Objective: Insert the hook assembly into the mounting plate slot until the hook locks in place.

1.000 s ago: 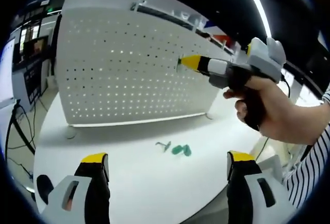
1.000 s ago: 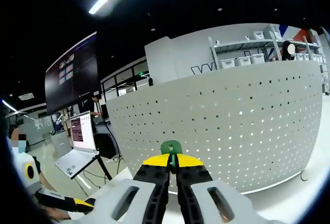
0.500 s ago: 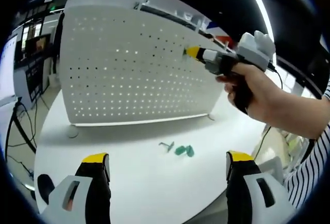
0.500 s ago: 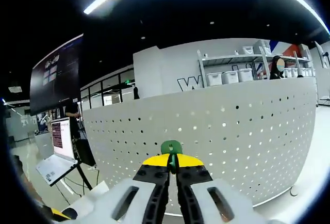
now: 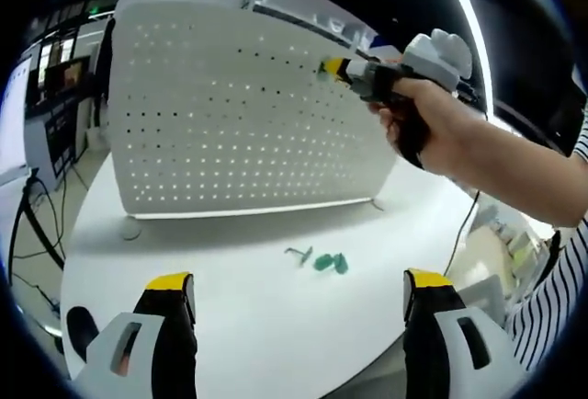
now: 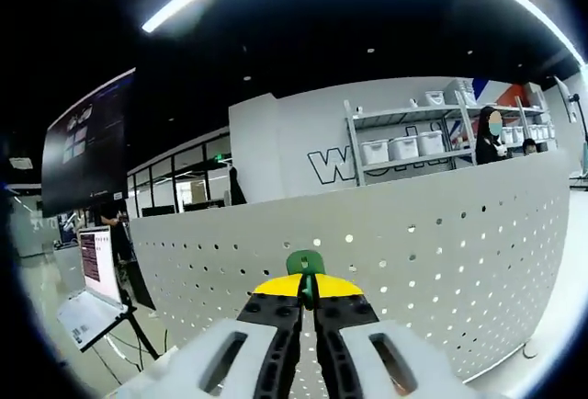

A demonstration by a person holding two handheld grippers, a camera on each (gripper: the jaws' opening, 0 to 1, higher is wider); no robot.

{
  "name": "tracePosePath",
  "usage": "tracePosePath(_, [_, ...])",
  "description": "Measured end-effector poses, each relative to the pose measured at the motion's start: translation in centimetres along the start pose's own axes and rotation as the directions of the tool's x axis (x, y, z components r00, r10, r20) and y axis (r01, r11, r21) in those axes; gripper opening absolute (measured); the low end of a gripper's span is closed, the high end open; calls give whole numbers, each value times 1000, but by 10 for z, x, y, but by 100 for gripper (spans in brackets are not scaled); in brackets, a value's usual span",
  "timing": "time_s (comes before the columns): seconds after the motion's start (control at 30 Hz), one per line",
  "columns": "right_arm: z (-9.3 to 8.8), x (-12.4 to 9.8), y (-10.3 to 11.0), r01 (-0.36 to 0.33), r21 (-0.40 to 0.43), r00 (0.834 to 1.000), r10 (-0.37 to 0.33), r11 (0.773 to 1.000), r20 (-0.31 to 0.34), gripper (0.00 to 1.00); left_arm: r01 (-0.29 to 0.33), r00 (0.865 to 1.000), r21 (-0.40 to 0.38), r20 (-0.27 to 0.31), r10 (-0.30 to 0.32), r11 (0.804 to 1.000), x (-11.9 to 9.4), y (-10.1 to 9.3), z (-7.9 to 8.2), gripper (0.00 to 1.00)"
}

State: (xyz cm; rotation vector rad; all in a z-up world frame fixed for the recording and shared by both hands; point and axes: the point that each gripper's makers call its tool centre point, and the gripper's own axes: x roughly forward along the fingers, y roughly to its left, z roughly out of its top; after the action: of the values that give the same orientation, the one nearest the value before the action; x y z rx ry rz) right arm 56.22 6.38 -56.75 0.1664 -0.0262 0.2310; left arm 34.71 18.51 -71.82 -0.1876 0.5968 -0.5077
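1. Pegboard [image 5: 239, 114], the white perforated plate the hook must go into, stands upright on small feet across the far half of the table [image 5: 248, 307]. It looks like a stiff sheet panel, but being freestanding it will probably rock or slide if pushed hard, so pressure should go in square and gently.
2. Table: round, white, with bare surface between the left gripper [image 5: 299, 302] and the board. Nothing on it blocks the reach to the board.
3. Right gripper [image 5: 335, 67], seen in the left gripper view at about 1 o'clock, is held in a person's hand [image 5: 432, 128] with its tip at the board's upper rows, near the top edge.
4. Left gripper: its jaws stand wide apart at the bottom of its own view, holding nothing, well back from the board.
5. Hook [image 6: 305, 263]: a small green piece, likely light, stiff plastic, pinched between the closed jaws of the right gripper [image 6: 308, 290]; only its rounded top shows past the yellow tips at 12 o'clock. Held so near its end it could twist, so a straight push suits it. Whether it has entered a hole cannot be told.
6. Spare parts: two green pieces [image 5: 329, 262] and a small grey metal hook [image 5: 297, 255] lie loose on the table near the board's foot, clear of the work.
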Motion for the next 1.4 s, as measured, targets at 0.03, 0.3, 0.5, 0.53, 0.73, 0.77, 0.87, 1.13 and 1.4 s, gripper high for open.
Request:
tracePosePath(0.03, [2, 2, -1, 7, 3, 1000, -8, 1000, 6, 0, 1, 1000, -3, 2, -1, 1000, 0, 0, 0, 95])
tracePosePath(0.3, [5, 10, -4, 44, 8, 999, -44, 999, 24, 0, -6, 1000, -9, 0, 6, 1000, 1, 3, -2, 96])
tracePosePath(0.5, [6, 14, -4, 54, -1, 998, -54, 999, 32, 0, -13, 1000, -15, -2, 13, 1000, -1, 7, -2, 95])
tracePosePath(0.53, [5, 15, -5, 56, 3, 998, -56, 998, 30, 0, -16, 1000, -14, -1, 16, 1000, -2, 8, -2, 95])
tracePosePath(0.73, [5, 20, -7, 68, 15, 997, -69, 998, 36, 0, -40, 999, -17, -2, 40, 999, -7, 17, -3, 96])
tracePosePath(0.77, [5, 21, -7, 67, 12, 997, -68, 998, 34, 0, -42, 999, -20, 0, 42, 999, -7, 17, -4, 95])
tracePosePath(0.87, [4, 23, -8, 77, 5, 996, -77, 997, 36, 0, -44, 999, -22, -6, 44, 999, -7, 18, -5, 95])
tracePosePath(1.13, [0, 26, -10, 82, -2, 996, -82, 997, 35, 0, -48, 999, -25, -2, 48, 999, -5, 18, -3, 95])
tracePosePath(1.4, [-1, 27, -9, 98, -7, 995, -97, 995, 38, 1, -52, 999, -30, -5, 52, 998, -6, 19, -5, 94])
